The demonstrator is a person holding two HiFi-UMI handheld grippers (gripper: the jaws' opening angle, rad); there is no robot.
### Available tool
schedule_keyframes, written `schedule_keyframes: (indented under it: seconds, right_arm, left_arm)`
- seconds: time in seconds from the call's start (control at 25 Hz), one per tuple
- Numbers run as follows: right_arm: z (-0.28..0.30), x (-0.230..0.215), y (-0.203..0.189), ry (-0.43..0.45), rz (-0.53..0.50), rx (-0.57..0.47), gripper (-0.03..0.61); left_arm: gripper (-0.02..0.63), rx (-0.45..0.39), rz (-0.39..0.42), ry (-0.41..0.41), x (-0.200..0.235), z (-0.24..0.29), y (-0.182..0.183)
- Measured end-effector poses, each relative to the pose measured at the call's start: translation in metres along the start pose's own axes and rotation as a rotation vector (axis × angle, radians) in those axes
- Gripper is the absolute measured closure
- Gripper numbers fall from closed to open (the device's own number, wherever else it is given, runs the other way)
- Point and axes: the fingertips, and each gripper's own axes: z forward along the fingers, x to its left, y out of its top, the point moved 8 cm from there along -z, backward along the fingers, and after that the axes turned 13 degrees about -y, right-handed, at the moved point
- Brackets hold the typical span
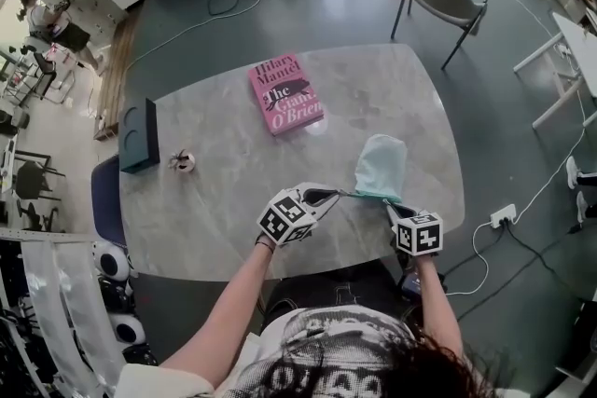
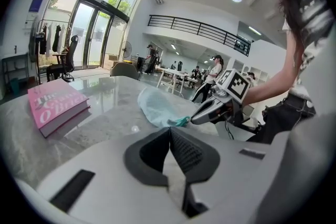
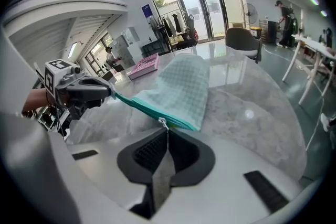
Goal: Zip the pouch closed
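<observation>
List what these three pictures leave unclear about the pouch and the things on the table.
- What is inside the pouch: its own cloth hides it in every view.
- How far the zip is closed: too small in the head view, and seen only edge-on in the right gripper view.
- What the small thing beside the dark box is: too small in the head view, and outside both other views.
</observation>
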Motion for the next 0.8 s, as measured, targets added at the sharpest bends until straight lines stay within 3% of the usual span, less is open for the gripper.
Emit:
schedule_keyframes:
  seconds: [0.6, 0.8]
  right_arm:
    - [0.005, -0.026, -0.01, -0.072, 0.027, 0.035, 0.569]
    - [0.002, -0.02, -0.005, -0.071, -0.021, -0.002, 0.564]
  left_arm:
    - [0.6, 0.059, -0.024, 0.013, 0.009, 0.004, -0.017]
    - [0.597, 0.074, -0.048, 0.016, 0.005, 0.012, -0.024]
